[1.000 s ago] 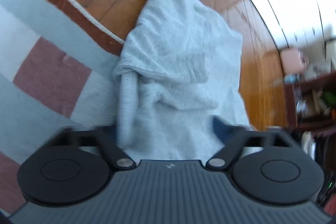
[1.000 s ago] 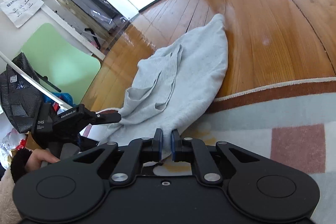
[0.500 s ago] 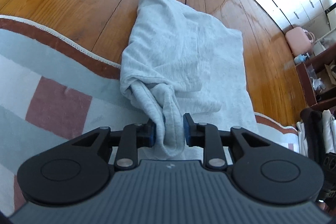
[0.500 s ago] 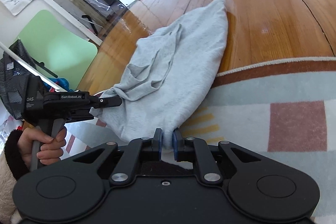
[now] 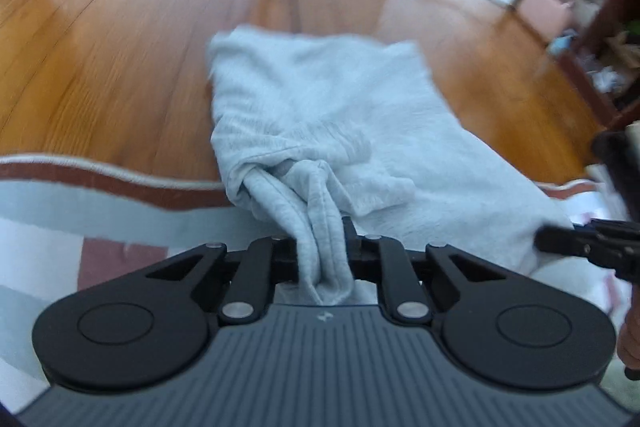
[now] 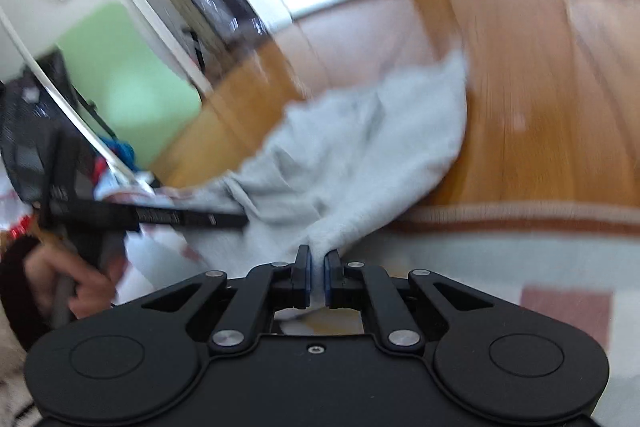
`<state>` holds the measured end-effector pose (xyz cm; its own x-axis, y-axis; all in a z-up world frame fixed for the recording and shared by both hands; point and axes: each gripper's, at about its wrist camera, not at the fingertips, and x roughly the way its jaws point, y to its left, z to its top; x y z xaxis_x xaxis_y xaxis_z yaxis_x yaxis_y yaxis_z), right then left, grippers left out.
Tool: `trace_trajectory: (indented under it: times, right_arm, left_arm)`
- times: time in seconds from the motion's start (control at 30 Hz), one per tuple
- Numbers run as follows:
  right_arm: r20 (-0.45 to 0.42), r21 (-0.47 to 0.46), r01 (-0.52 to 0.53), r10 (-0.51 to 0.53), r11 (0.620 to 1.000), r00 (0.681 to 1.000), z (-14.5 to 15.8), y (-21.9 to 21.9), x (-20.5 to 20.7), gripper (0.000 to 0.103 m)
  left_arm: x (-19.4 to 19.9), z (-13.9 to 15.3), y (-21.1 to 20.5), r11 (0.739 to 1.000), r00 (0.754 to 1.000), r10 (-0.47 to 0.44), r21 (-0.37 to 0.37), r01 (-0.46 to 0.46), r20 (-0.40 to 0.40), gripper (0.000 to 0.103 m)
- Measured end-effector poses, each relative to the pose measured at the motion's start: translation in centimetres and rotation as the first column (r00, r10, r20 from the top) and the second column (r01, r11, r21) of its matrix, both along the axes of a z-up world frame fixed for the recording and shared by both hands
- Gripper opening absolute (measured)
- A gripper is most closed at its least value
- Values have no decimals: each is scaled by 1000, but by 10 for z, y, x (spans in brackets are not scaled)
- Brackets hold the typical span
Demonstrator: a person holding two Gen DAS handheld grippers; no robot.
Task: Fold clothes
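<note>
so, from the left wrist view first: the left gripper (image 5: 322, 251) was clenched on a bunched, rope-like twist of the grey garment (image 5: 320, 115), the cloth squeezed between its two fingers and hanging down a little past them. from that pinch the garment ran away toward twelve o'clock, its near part lying over the edge of the rug (image 5: 80, 195) and the rest spread on the wooden floor (image 5: 100, 27). the rug's brown border with a pale trim curved across at nine o'clock. at three o'clock the tip of the right gripper (image 5: 560, 241) touched the garment's near right corner, with a bit of a hand (image 5: 628, 339) below it. a dark shelf unit (image 5: 600, 47), blurred, stood at two o'clock.

next, the right wrist view, much smeared by motion: the right gripper (image 6: 317, 267) was clamped on a corner of the garment (image 6: 360, 155), a thin peak of cloth caught between the blue-padded fingers (image 6: 305, 275). the fabric fanned out from there toward twelve and one o'clock across the floor (image 6: 540, 107), crossing the rug's (image 6: 520, 255) brown border. at nine o'clock the left gripper (image 6: 236, 219) reached in sideways to the cloth's left edge, its handle held in a hand (image 6: 76, 283). a green panel (image 6: 132, 83) showed at ten o'clock.
</note>
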<state>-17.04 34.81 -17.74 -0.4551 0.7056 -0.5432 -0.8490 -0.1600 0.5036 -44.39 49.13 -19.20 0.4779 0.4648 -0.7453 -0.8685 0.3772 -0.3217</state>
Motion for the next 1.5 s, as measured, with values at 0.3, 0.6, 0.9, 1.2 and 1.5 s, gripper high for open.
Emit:
trace_trajectory:
  times: [0.3,0.6,0.9,1.2,1.5]
  right_arm:
    - [-149,-125,-32,13,992,989,59,-105,35,8]
    - [-207,-244,81,-134,966,969,27,-112,53,8]
    - [-99,-290,172,-209,941,973,34,-21,86,8]
    - [-8,-221,216,-223,951,975,-21,49,88,9]
    - [-72,-188,250,-268,950,961,-4,13,115,39]
  left_arm:
    - [0,45,-89,980,989,-146,-135,150,39,12]
    - [12,29,-73,954,986,-165,-253,161,4,14]
    - [7,33,25,896,981,73,-443,15,179,28]
    - [50,17,14,995,997,-43,92,48,-61,52]
    - [5,11,5,992,985,-110,81,100,129,71]
